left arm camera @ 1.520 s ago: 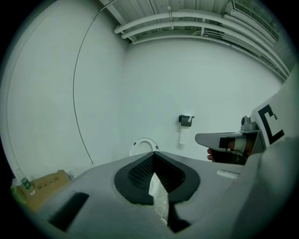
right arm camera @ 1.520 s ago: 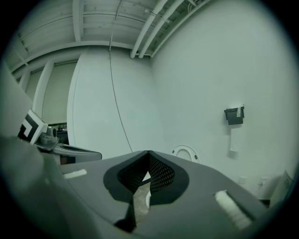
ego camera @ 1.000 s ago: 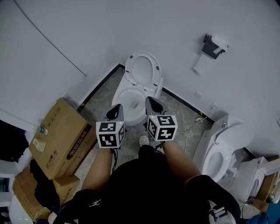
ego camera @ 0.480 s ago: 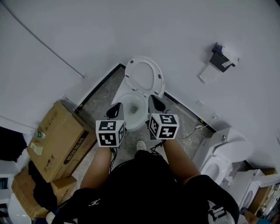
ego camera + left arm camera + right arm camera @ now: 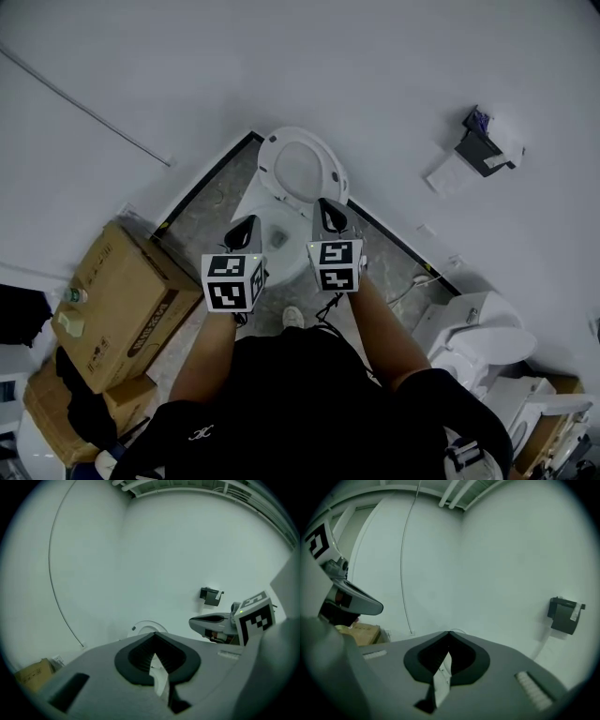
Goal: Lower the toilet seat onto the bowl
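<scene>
A white toilet stands against the wall, its seat raised upright above the open bowl. Both grippers hover over the bowl's front half, apart from the seat. My left gripper is shut with nothing in it, over the bowl's left rim. My right gripper is also shut and empty, near the seat's lower right edge. In the left gripper view, the closed jaw tips point at the seat's top, and the right gripper shows beside them. The right gripper view shows its own shut jaws and the left gripper.
Cardboard boxes are stacked at the left, with a bottle on top. A toilet paper holder hangs on the wall at the right. More white toilets stand at the lower right. A cable lies on the marble floor.
The person has stepped closer to the toilet, so both grippers now hang over the bowl rather than in front of it. The seat stays upright and both grippers stay shut.
</scene>
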